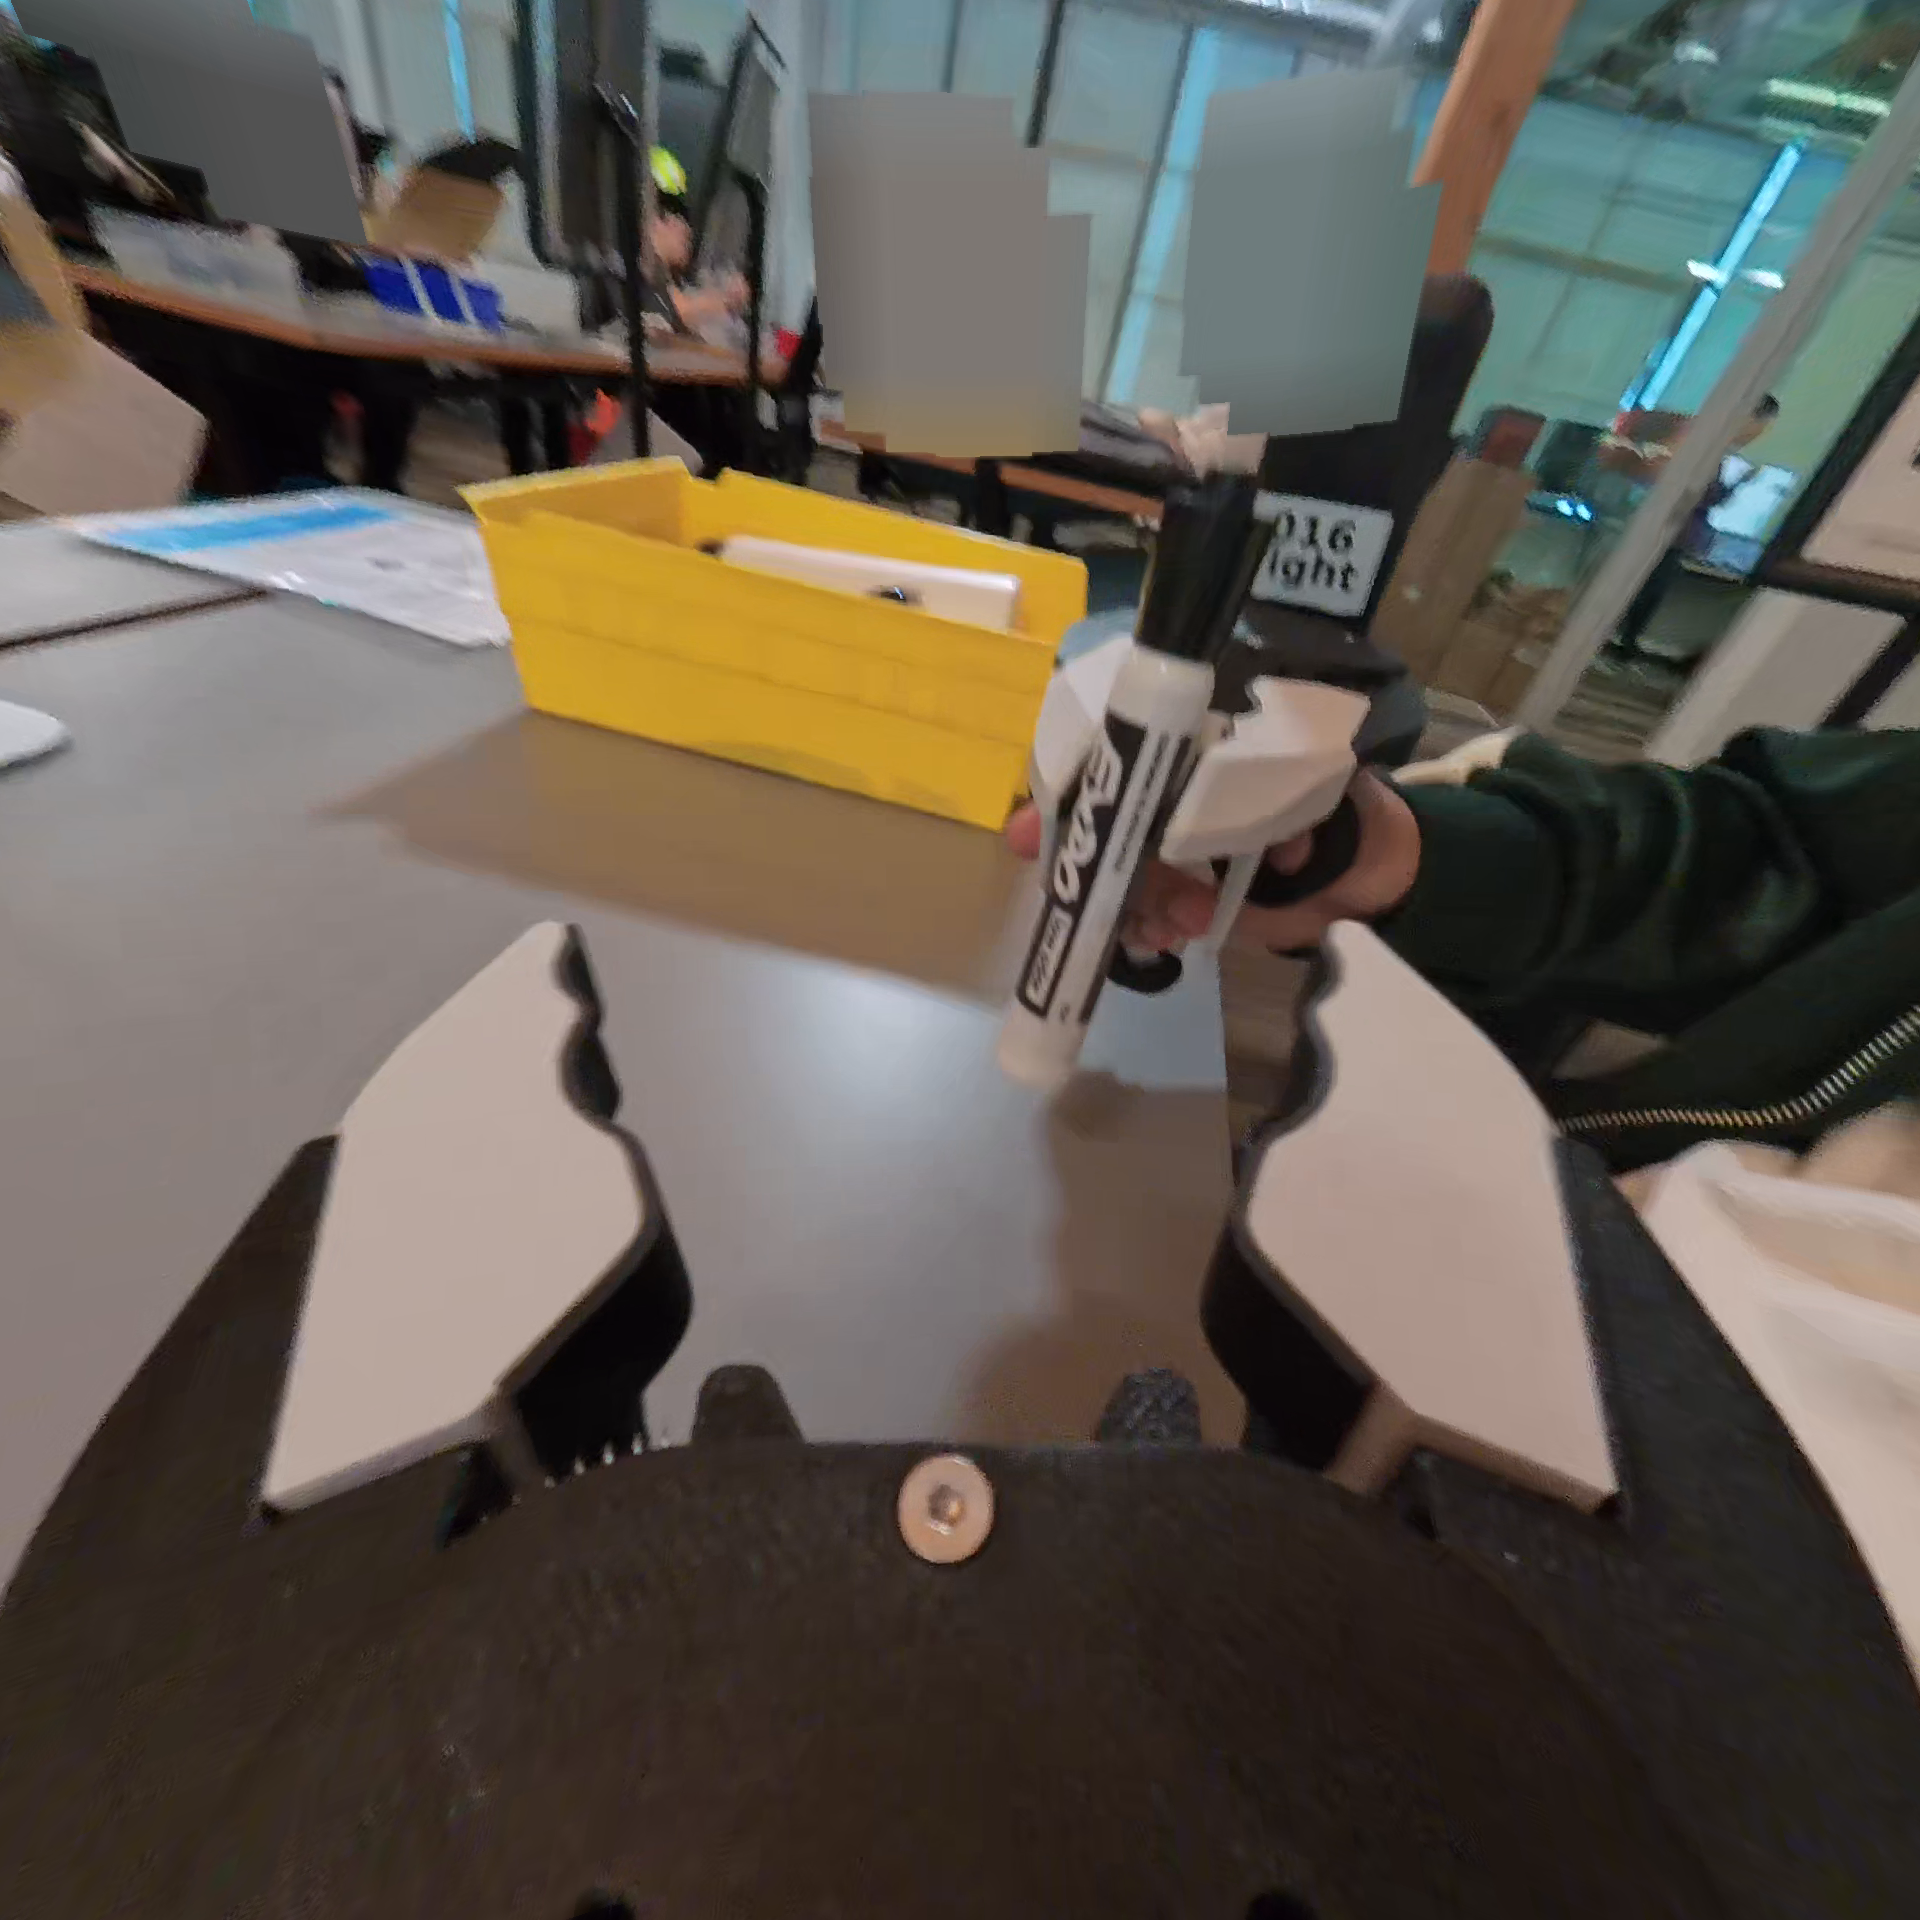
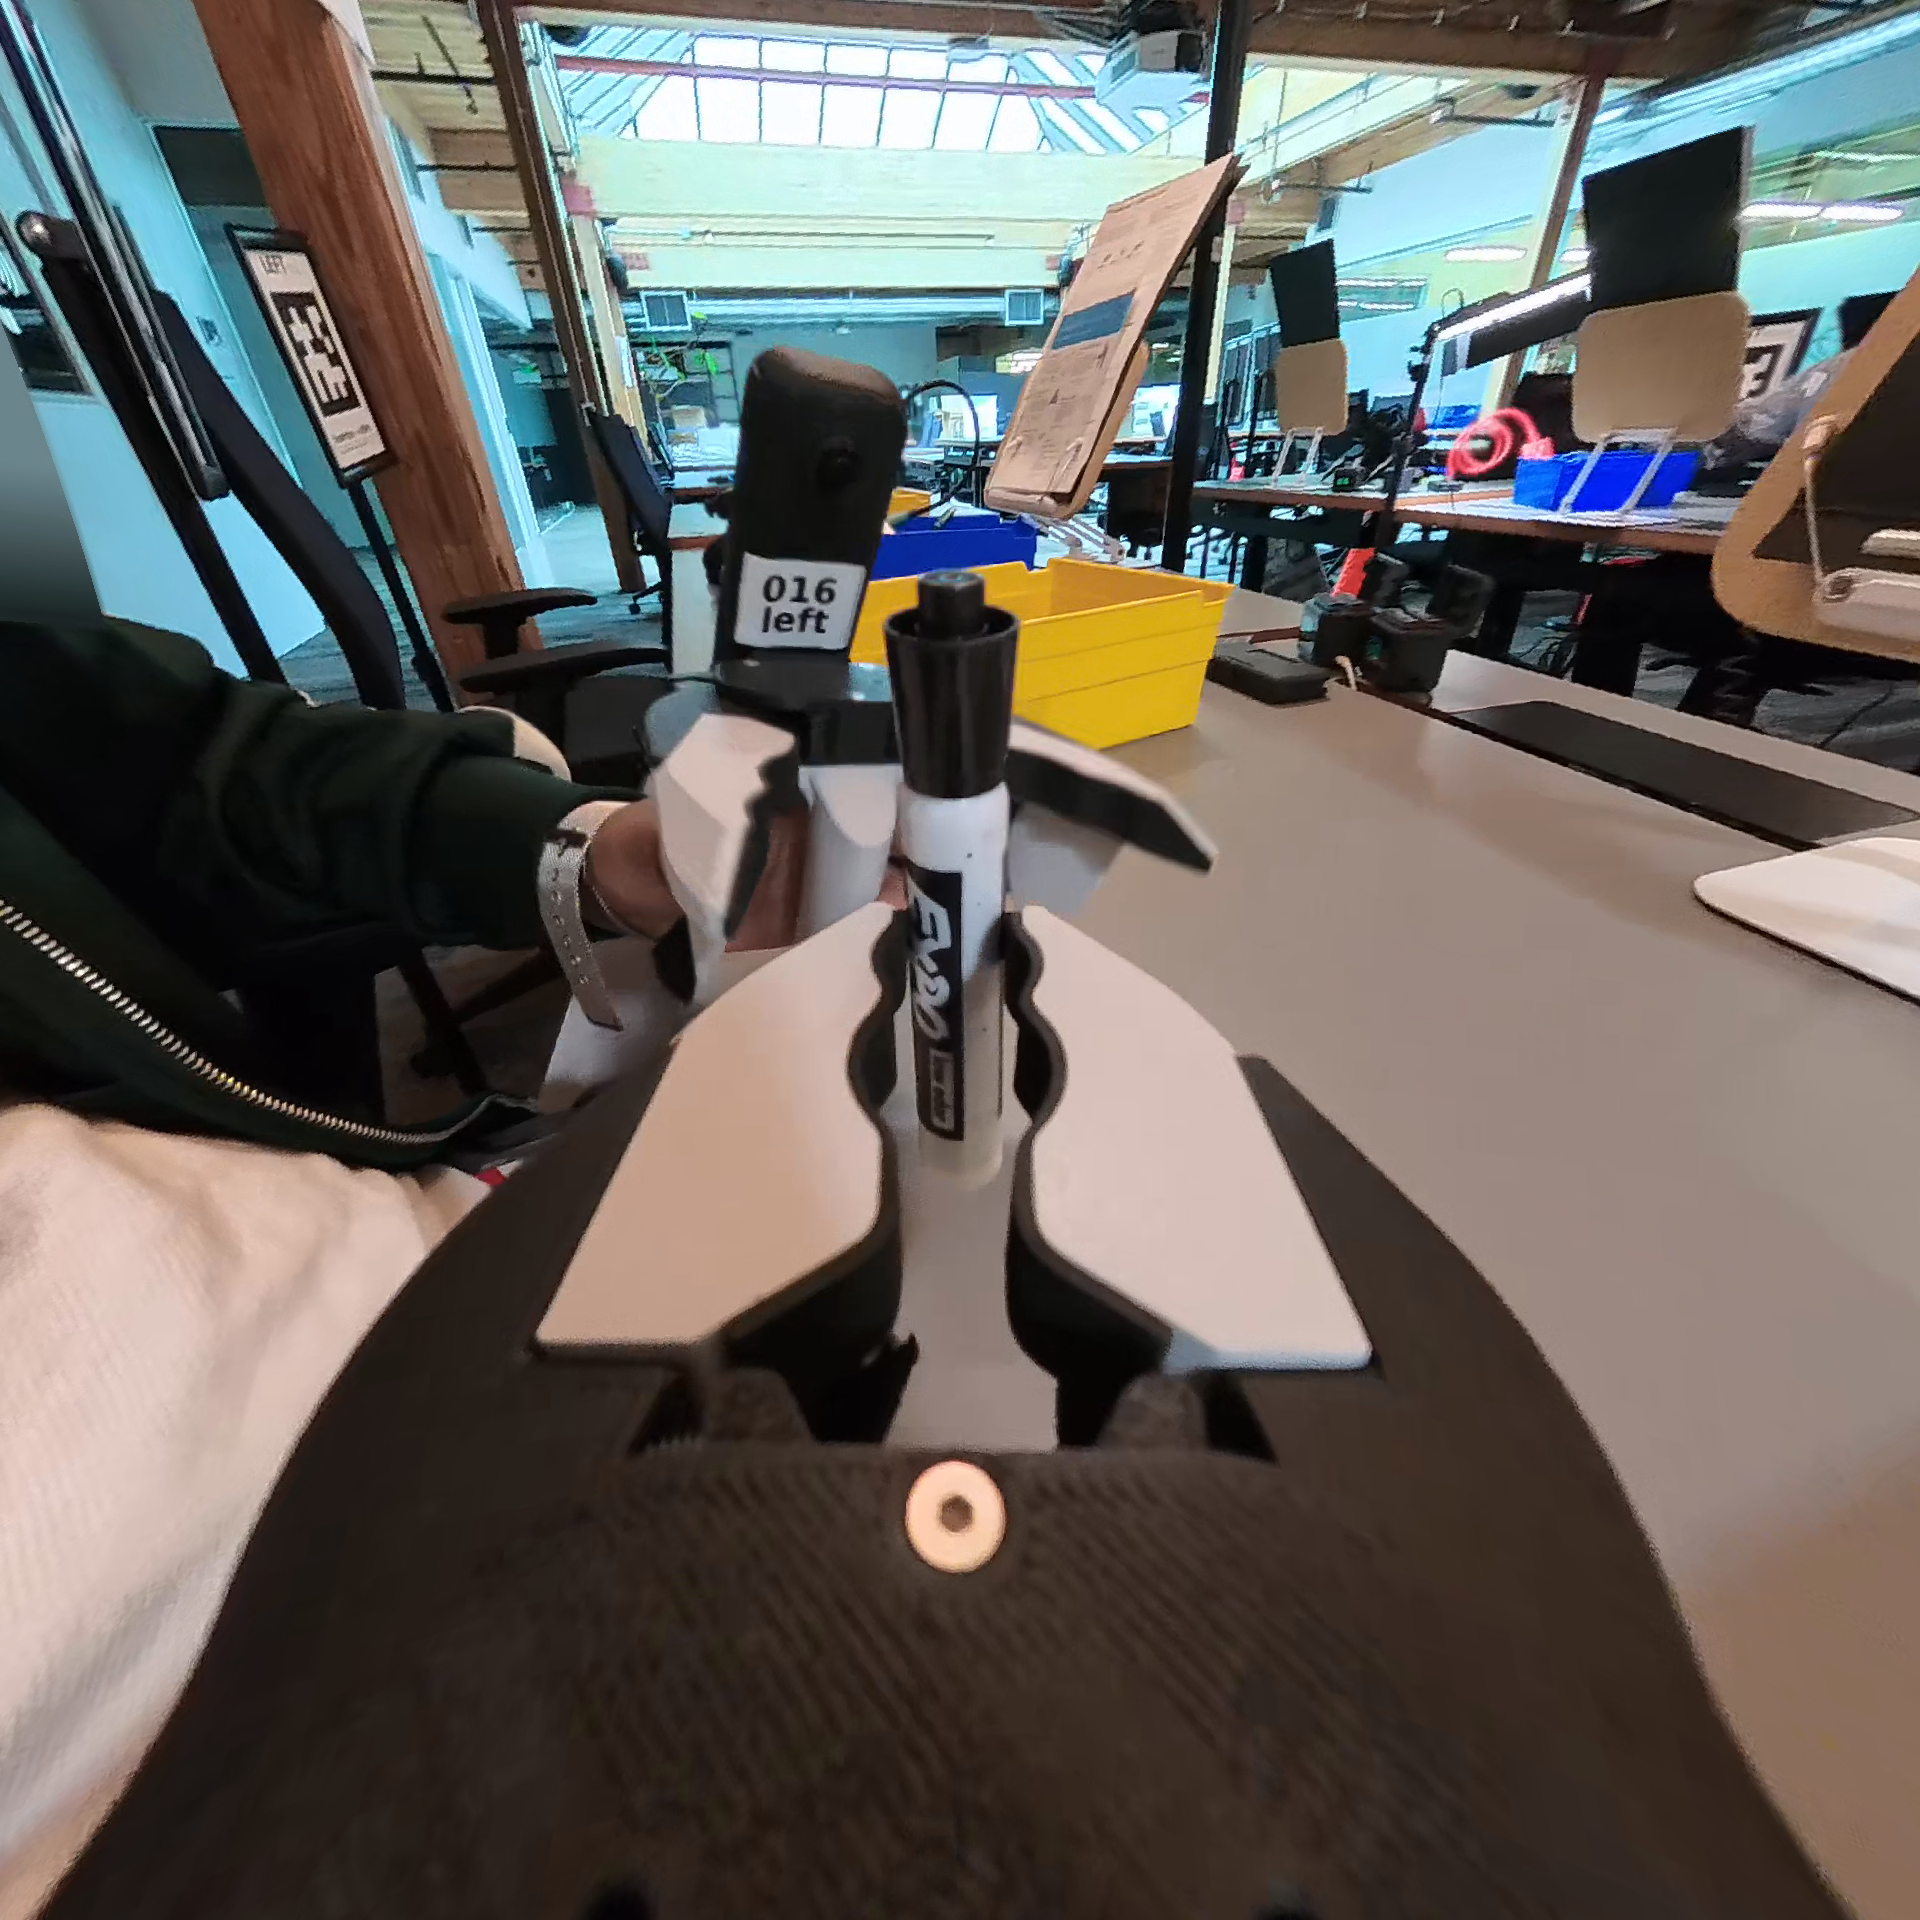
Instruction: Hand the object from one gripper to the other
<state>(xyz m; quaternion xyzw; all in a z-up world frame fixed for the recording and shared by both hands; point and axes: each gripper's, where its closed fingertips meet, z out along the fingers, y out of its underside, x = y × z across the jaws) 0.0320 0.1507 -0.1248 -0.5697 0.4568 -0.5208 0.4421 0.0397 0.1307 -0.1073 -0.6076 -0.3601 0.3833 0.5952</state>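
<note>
A black-and-white dry-erase marker [image 2: 951, 935] with a black cap stands upright in my right gripper [image 2: 953, 920], which is shut on its barrel. In the left wrist view the marker [image 1: 1117, 810] hangs slightly tilted above the table, held by the right gripper [image 1: 1158, 753] in a person's hand. My left gripper [image 1: 951, 951] is open wide and empty, and the marker is ahead of its fingertips, nearer the right finger. In the right wrist view the left gripper [image 2: 940, 826] is open just behind the marker, with a finger on each side of it.
A yellow bin [image 1: 769, 675] stands on the grey table [image 1: 312, 852] beyond the grippers, with a white object [image 1: 873, 587] inside. The bin also shows in the right wrist view [image 2: 1112, 665]. Papers [image 1: 312, 556] lie at the far left. A dark-sleeved arm [image 1: 1621, 842] comes in from the right. My two grippers' fingertips are within a few centimetres of each other.
</note>
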